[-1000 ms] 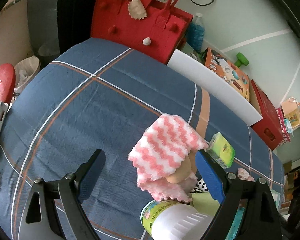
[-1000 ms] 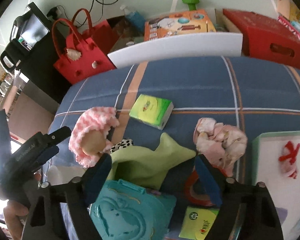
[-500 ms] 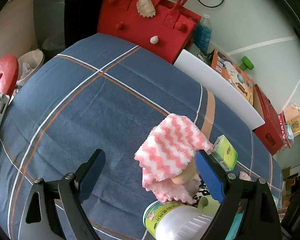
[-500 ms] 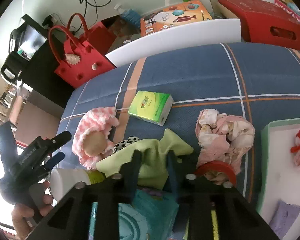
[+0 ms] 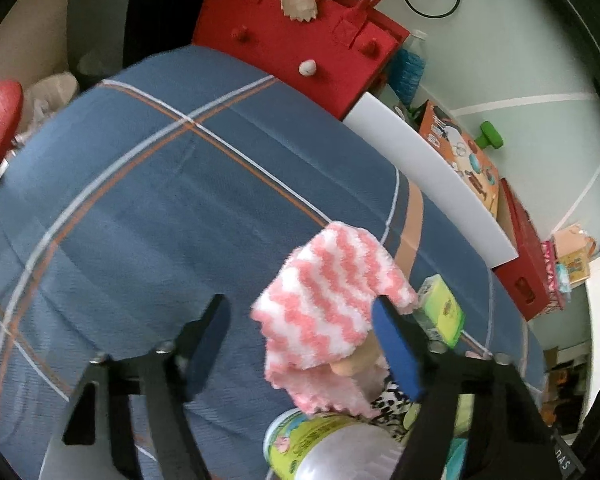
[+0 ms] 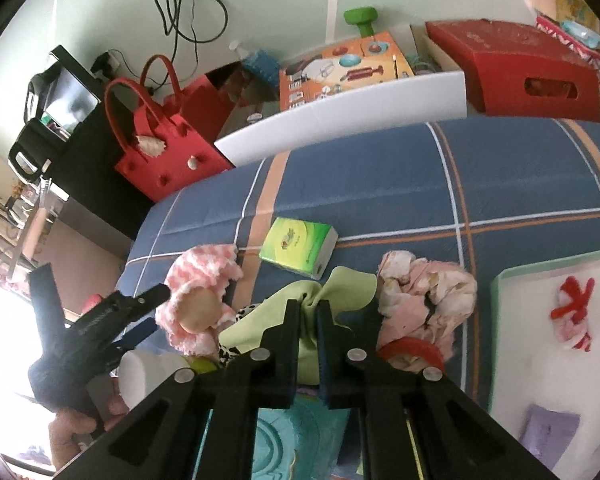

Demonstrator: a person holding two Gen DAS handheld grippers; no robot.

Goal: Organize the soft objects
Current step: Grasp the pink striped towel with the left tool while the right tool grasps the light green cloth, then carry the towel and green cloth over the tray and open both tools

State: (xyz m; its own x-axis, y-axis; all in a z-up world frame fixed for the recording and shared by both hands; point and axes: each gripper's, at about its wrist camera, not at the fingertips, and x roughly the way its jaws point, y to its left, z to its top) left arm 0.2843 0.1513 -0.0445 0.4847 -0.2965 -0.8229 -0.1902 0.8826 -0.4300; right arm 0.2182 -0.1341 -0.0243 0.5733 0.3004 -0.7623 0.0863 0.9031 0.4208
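The right claw (image 6: 309,310) is pinched tight on a fold of the light green cloth (image 6: 340,286), which lies on the blue plaid surface (image 6: 380,176) between the doll in the pink-and-white knitted wrap (image 6: 198,296) and the crumpled pink cloth (image 6: 424,292). A green tissue pack (image 6: 298,246) lies just beyond the green cloth. The left claw (image 5: 304,344) has its blue-padded fingers (image 5: 210,340) spread apart above the surface, the knitted doll (image 5: 328,320) sitting between them nearer the right finger, untouched. A white bottle (image 5: 332,452) lies below the doll.
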